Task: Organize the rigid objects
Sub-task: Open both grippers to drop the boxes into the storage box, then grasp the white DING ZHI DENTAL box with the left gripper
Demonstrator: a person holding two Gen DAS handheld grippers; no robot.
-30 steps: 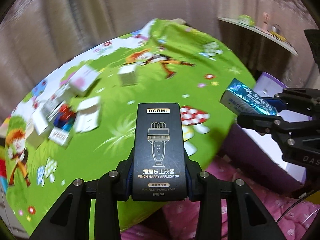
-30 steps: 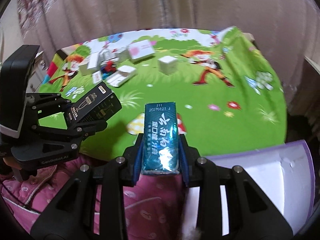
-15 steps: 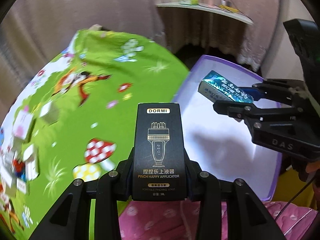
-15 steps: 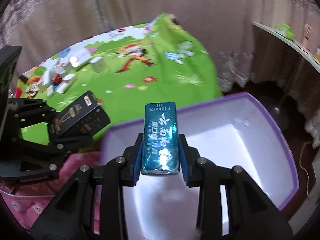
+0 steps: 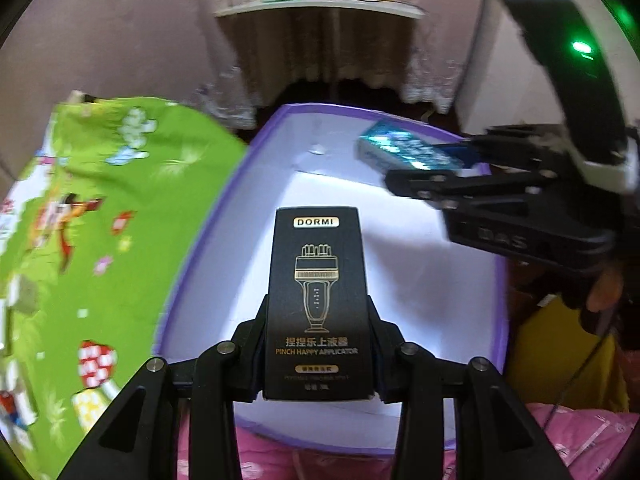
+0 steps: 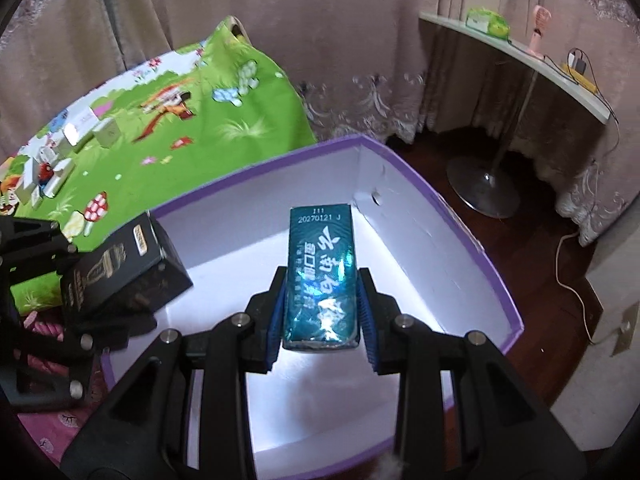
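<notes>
L gripper holds black DORMI applicator box over the white, purple-rimmed box; jaws have just been opening, box still between pads. R gripper, at 2 o'clock in L view, clamped narrow on teal carton, also over the box. Green cartoon sheet at 10 o'clock with small boxes.

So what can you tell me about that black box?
The black box is a tall, slim carton, apparently glossy card, with gold print: "DORMI" on top, a drawing of a comb-headed applicator, and "PINCH HAPPY APPLICATOR" below. It sits between the left gripper's jaws, which have just been opening, and hangs above the bin's white inside. Only the jaws touch it.
</notes>
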